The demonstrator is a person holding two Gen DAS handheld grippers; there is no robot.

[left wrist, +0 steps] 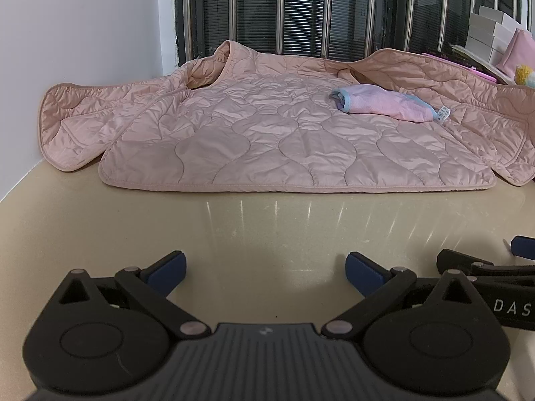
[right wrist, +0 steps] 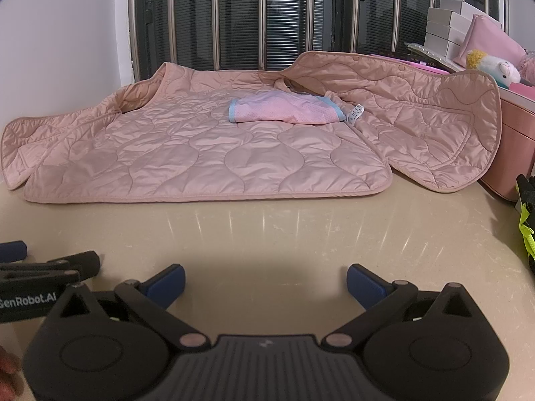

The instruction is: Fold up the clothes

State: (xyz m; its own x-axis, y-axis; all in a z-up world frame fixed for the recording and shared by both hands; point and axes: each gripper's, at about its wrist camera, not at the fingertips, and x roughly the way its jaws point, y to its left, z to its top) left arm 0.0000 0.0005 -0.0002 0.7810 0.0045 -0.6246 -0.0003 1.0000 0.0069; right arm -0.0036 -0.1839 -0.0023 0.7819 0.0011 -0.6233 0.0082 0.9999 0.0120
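The pink quilted padded jacket (left wrist: 267, 140) lies spread flat on the glossy beige tabletop (left wrist: 267, 227), its back panel facing up and its hem edge nearest both cameras. The two front flaps are opened outward: one lies to the left by the white wall (left wrist: 83, 26), the other drapes to the right against a pink box (right wrist: 515, 140).

A small folded garment of pink mesh fabric with light-blue trim (right wrist: 284, 110) rests on the jacket's back panel, toward the far right of it; a white label (right wrist: 356, 112) lies just beside its right end.

Left gripper (left wrist: 265, 269) — fingers spread wide, blue pads (left wrist: 169, 267) apart, nothing between them. It sits low over the bare tabletop, near the jacket hem but not touching it.

Right gripper (right wrist: 265, 279) — fingers likewise spread wide and holding nothing, positioned over bare tabletop just beside the left gripper.

Behind the jacket stands a dark window with vertical metal bars (right wrist: 267, 16). At far right are stacked white boxes (right wrist: 448, 26), a plush toy (right wrist: 495, 67) and, at the frame edge, what appears to be a black and neon-yellow strap (right wrist: 526, 220).
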